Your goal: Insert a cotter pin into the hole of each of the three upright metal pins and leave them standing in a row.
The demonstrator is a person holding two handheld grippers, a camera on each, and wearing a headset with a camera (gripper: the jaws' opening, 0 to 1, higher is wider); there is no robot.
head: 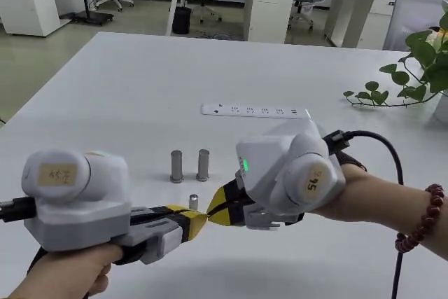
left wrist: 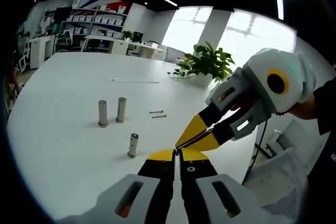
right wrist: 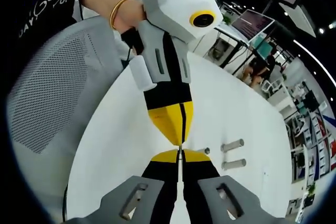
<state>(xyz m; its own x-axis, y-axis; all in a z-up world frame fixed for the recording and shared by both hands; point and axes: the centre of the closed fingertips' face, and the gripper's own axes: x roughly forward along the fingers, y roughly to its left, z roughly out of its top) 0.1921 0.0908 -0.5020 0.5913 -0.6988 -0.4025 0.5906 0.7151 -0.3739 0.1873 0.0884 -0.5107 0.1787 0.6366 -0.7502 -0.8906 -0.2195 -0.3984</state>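
Observation:
Two metal pins (head: 176, 166) (head: 203, 164) stand upright side by side on the white table (head: 140, 82). A third pin (head: 193, 202) stands nearer, just behind the gripper tips. In the left gripper view the pair (left wrist: 103, 114) (left wrist: 121, 109) and the single pin (left wrist: 133, 145) stand left of the jaws. My left gripper (head: 198, 220) and right gripper (head: 213, 213) meet tip to tip above the table. Both look shut on a thin cotter pin (left wrist: 190, 138) held between them. Two more cotter pins (left wrist: 156, 112) (left wrist: 159, 116) lie flat beyond the upright pair.
A white power strip (head: 255, 110) lies across the table behind the pins. A potted plant (head: 420, 68) stands at the right edge. The right gripper's black cable (head: 392, 166) runs along the forearm. A mesh chair (right wrist: 47, 98) sits beside the table.

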